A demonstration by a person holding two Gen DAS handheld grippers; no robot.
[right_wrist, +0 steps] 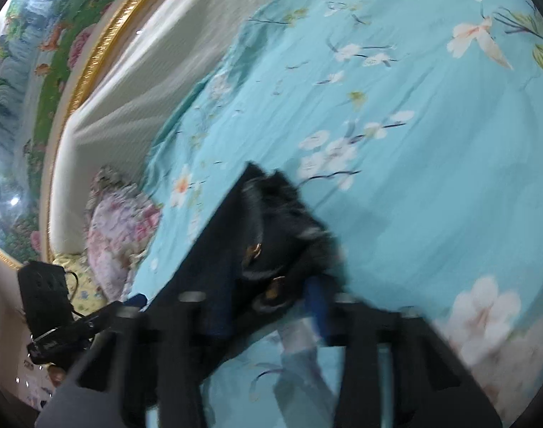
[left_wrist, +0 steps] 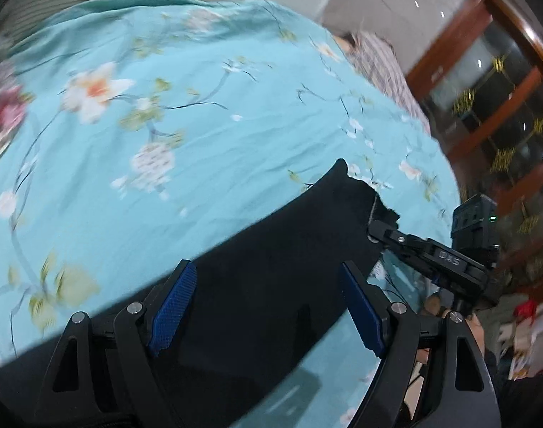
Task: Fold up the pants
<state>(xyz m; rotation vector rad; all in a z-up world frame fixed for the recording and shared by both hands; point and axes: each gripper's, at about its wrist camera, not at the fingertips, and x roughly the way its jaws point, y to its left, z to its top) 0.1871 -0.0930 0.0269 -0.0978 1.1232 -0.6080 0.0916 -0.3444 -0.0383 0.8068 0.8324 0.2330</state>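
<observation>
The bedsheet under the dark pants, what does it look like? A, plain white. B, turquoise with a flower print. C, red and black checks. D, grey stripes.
B: the bedsheet spread under the dark pants is turquoise with white and pink blossoms on thin dark branches, and the right wrist view shows the same print.

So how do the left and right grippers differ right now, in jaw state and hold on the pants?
The left gripper is wide open, its blue pads apart with the black pants lying between them ungripped; the right gripper looks closed on the pants' edge. The left sits over the middle of the cloth, the right at its frayed end. Both work the same pants above the floral bedsheet.
</observation>
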